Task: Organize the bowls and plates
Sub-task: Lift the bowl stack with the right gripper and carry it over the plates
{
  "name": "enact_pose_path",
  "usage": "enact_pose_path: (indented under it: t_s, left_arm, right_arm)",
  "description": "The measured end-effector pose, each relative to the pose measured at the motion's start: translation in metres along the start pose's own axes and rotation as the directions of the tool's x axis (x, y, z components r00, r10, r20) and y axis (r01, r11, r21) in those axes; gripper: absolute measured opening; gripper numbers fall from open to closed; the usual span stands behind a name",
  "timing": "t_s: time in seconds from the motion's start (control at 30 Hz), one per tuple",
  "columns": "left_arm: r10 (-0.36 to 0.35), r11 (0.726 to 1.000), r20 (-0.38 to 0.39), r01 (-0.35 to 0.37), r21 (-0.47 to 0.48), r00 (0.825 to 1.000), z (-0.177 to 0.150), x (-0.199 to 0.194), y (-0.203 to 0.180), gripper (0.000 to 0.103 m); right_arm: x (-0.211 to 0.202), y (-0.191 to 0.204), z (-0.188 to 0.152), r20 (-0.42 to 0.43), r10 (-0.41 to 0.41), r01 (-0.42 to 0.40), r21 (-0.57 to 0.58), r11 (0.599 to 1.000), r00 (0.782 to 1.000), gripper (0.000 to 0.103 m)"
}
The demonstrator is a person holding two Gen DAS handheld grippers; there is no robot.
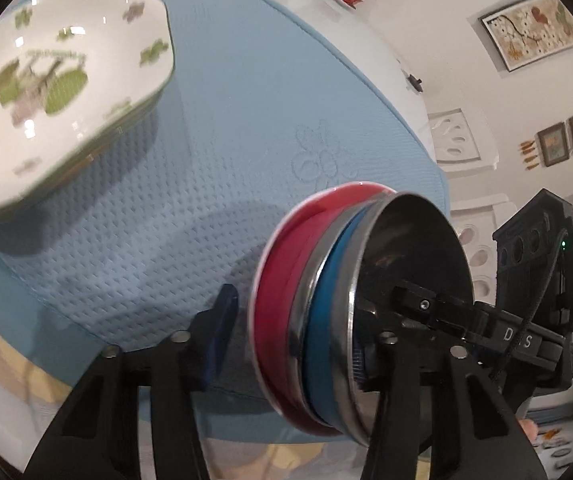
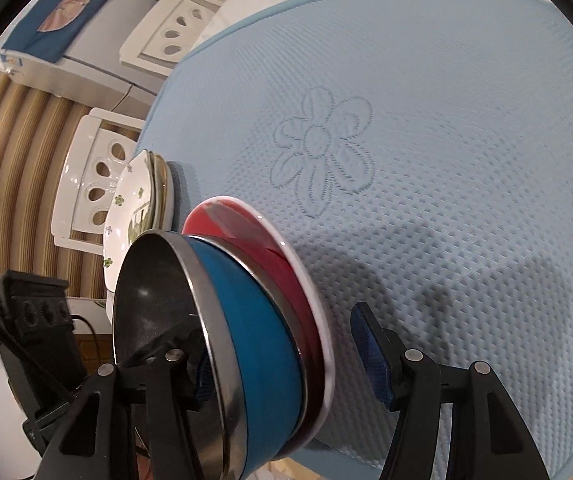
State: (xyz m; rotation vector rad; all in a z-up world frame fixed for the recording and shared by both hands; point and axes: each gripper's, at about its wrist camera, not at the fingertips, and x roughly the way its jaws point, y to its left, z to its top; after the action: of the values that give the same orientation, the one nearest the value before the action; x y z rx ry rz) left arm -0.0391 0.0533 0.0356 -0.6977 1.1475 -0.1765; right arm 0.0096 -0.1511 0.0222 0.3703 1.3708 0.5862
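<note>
Both tongs, left [image 1: 290, 332] and right [image 2: 286, 356], wide around one steel-and-blue bowl [image 2: 254, 344] on one red plate [image 2: 246, 232].

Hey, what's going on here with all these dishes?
A person with two handheld claws is working on a stack: a steel bowl nested in a blue bowl on a red plate. The left claw and right claw each straddle its rim, jaws apart. White floral plates sit stacked nearby on the blue mat.

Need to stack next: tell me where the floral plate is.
The floral plate lies on the blue mat, upper left in the left wrist view; in the right wrist view it shows behind the bowl stack.
</note>
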Motion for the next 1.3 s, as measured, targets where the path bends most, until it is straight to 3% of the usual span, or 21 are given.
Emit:
enact_pose_path:
  t_s: [0.37,0.7,1.0,1.3]
  left_arm:
    - [0.076,0.996,0.074,-0.079,0.035,0.994,-0.005,-0.007,-0.018,0.041]
    - [0.090,0.996,0.117,-0.090,-0.003,0.989,0.001,-0.035,-0.029,0.041]
    - [0.088,0.996,0.201,-0.093,0.016,0.976,0.025,-0.102,-0.027,0.041]
    - [0.117,0.992,0.234,-0.122,0.007,0.965,0.084,-0.160,0.023,0.041]
  right_arm:
    - [-0.008,0.018,-0.008,0.075,-0.068,0.076,-0.104,0.992,0.995,0.050]
    - [-0.032,0.032,-0.005,0.101,-0.071,0.076,-0.046,0.996,0.992,0.050]
    - [-0.052,0.098,0.007,0.147,-0.060,0.069,-0.055,0.996,0.987,0.050]
    - [-0.015,0.186,0.037,0.139,-0.066,0.076,-0.072,0.994,0.988,0.050]
